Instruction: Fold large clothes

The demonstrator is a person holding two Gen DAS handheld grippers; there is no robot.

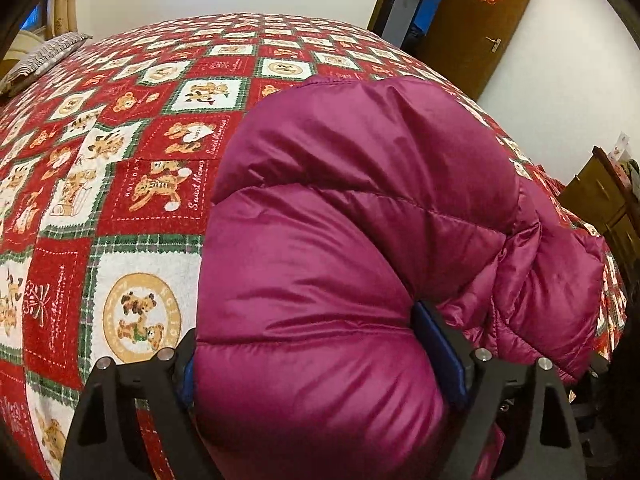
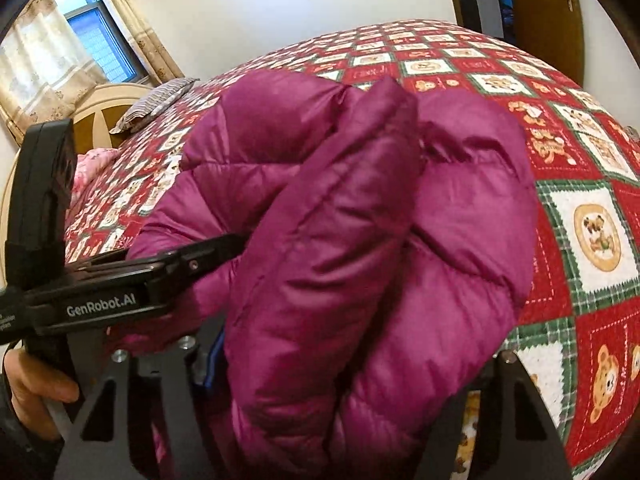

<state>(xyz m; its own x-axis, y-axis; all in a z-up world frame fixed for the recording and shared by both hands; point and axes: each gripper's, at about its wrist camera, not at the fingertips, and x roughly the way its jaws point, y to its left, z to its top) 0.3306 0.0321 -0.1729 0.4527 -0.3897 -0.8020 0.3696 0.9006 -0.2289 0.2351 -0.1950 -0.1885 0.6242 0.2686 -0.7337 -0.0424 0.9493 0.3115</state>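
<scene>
A magenta puffer jacket [image 1: 360, 184] lies bunched on a bed with a red, white and green teddy-bear quilt [image 1: 132, 184]. My left gripper [image 1: 308, 340] is shut on a thick padded fold at the jacket's near end, blue pads pressing both sides. In the right wrist view the jacket [image 2: 360, 220] piles up in rolled folds, and my right gripper [image 2: 352, 352] is shut on a fat bundle of it. The left gripper's body [image 2: 100, 300] reaches in from the left, its finger tips buried in the jacket, with a person's hand [image 2: 36, 384] on its handle.
A striped pillow [image 2: 160, 100] and pink fabric [image 2: 92, 164] lie by the cream headboard [image 2: 100, 108]. Window with curtains [image 2: 92, 40] behind it. A brown door [image 1: 472, 28] stands past the bed's far side, a wooden cabinet [image 1: 600, 200] at its right. Bare quilt [image 2: 580, 220] lies beside the jacket.
</scene>
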